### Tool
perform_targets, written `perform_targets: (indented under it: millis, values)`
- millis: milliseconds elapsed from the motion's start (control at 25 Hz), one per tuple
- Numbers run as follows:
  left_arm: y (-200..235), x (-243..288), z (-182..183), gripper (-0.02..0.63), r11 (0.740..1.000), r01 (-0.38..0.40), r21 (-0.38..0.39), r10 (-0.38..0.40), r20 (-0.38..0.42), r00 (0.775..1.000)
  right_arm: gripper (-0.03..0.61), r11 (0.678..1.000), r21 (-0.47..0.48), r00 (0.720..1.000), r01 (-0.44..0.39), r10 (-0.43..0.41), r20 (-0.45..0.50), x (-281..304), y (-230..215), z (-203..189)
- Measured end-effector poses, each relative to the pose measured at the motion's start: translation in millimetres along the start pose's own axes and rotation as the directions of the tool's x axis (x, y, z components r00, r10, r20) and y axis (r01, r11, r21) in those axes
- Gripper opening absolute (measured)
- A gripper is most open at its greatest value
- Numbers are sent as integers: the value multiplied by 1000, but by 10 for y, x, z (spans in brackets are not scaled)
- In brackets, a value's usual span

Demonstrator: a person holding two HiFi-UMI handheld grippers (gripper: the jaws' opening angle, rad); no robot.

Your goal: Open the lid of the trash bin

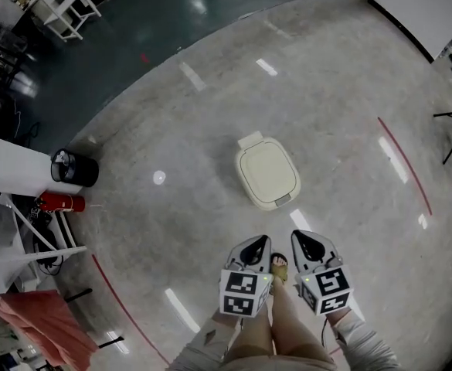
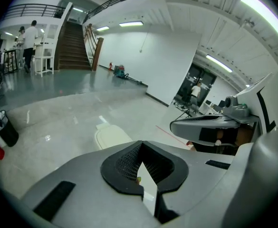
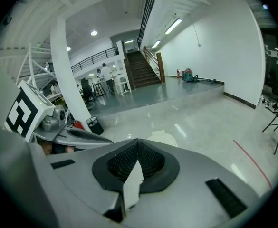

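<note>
Trash bin point(image 1: 266, 174) sits on the floor point(image 1: 171, 114) at 12 o'clock, lid point(image 1: 268, 168) down, well apart from the left gripper point(image 1: 256, 244) and right gripper point(image 1: 303, 239), both closed and empty. I'd step in and work its 6 o'clock edge, maybe a latch there.

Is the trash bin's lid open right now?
No, the head view shows the cream lid lying flat and closed on the trash bin.

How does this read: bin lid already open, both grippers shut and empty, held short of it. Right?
Not quite. The lid is closed and lies flat, as the head view shows. The rest stands: the left gripper and the right gripper are both shut and empty, held short of it.
</note>
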State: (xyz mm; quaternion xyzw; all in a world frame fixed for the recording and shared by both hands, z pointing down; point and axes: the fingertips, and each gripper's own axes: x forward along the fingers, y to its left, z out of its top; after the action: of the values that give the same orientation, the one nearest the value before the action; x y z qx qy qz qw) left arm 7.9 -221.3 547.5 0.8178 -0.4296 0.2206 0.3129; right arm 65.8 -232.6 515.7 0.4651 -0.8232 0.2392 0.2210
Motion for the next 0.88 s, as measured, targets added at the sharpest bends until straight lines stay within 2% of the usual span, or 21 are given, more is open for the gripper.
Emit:
perform_targets:
  millis: [320, 640, 880]
  values:
    - [141, 385, -211, 3, 1000, -24, 5, 24, -36, 999, 0, 1000, -11, 997, 3, -4, -71, 389, -245, -329]
    - [342, 939, -699, 3, 1000, -28, 0, 28, -116, 993, 0, 1000, 0, 990, 24, -23, -141, 1017, -492, -804]
    - [588, 1263, -1004, 3, 994, -66, -88, 52, -151, 987, -2, 999, -23, 974, 27, -32, -225, 1450, -611, -1313]
